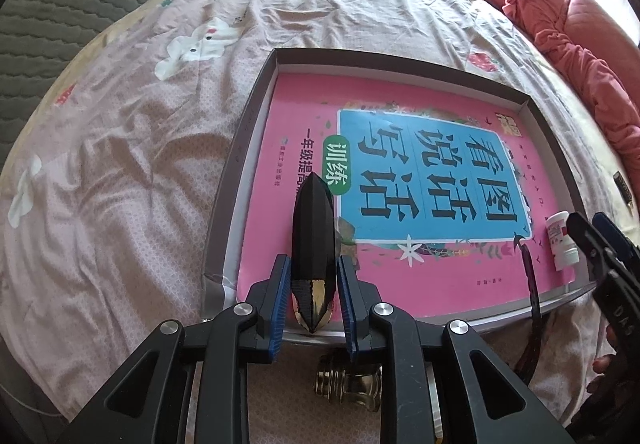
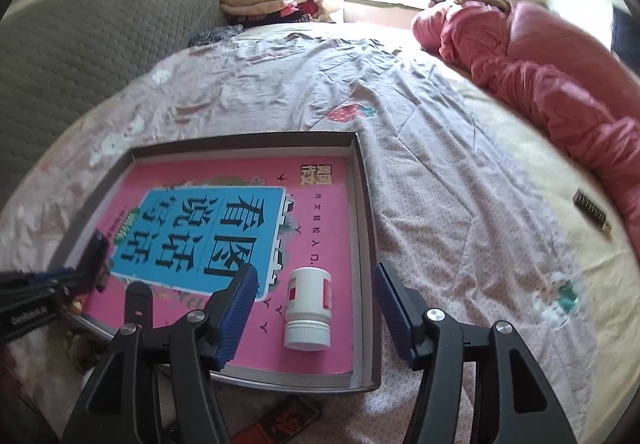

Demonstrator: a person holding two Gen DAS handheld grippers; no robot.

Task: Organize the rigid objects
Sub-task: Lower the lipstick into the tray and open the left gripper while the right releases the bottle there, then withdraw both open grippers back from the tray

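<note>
A shallow grey box [image 1: 256, 115] [image 2: 362, 203] lies on the bed with a pink book [image 1: 400, 163] [image 2: 240, 211] inside. My left gripper [image 1: 312, 276] holds a long black faceted object with a gold end [image 1: 313, 240] between its blue pads, over the book's near-left part. My right gripper [image 2: 316, 308] is open, its fingers either side of a white pill bottle [image 2: 308, 310] [image 1: 562, 240] lying on the book; the pads stand apart from it. A dark strap [image 1: 530, 276] [image 2: 138, 304] lies across the box's near edge.
A brass metal fitting [image 1: 348, 384] lies on the bedsheet below the left gripper. A red-and-black flat item [image 2: 288, 420] lies by the box's near edge. A dark comb-like item [image 2: 592, 213] lies at the right. A red quilt [image 2: 560, 83] is bunched along the right side.
</note>
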